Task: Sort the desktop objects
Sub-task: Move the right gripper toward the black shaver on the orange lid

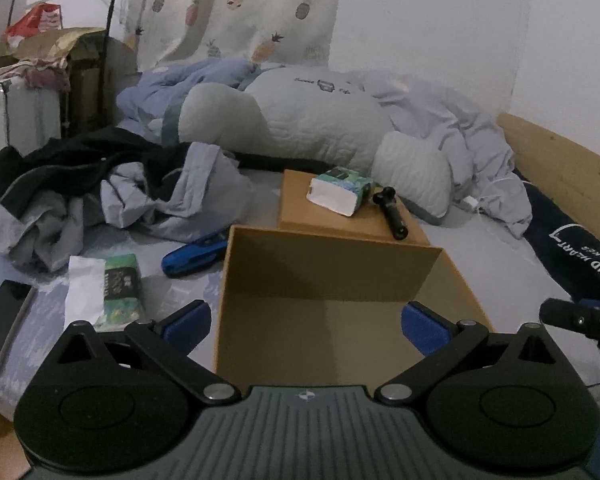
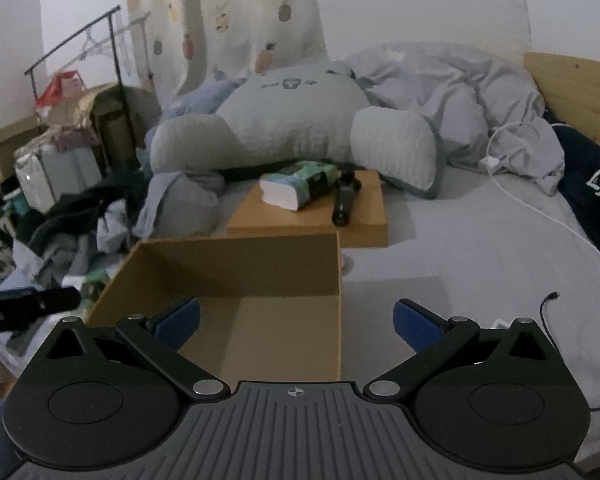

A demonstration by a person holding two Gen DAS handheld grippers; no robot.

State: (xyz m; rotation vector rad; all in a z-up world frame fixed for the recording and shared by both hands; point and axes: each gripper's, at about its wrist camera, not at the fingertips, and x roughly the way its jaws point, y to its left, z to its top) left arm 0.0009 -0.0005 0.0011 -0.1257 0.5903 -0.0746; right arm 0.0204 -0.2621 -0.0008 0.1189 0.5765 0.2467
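An open brown cardboard box (image 1: 332, 264) (image 2: 236, 264) stands on the bed right in front of both grippers, and no object shows inside it. Behind it lies its flat lid (image 1: 340, 216) (image 2: 300, 216), which carries a tissue pack (image 1: 338, 190) (image 2: 298, 184) and a black cylindrical tool (image 1: 392, 216) (image 2: 344, 200). My left gripper (image 1: 306, 322) is open and empty over the box's near edge. My right gripper (image 2: 296, 320) is open and empty over the box's right wall. A second tissue pack (image 1: 120, 290), a blue utility knife (image 1: 194, 254) and a phone (image 1: 4, 320) lie left of the box.
Crumpled clothes (image 1: 100, 192) pile up at the left. A large pale cushion (image 2: 292, 120) and a grey duvet (image 2: 460, 96) fill the back. A white charger cable (image 2: 540, 208) and a black cable (image 2: 548, 308) lie on the sheet at the right. A wooden headboard (image 2: 580, 96) stands right.
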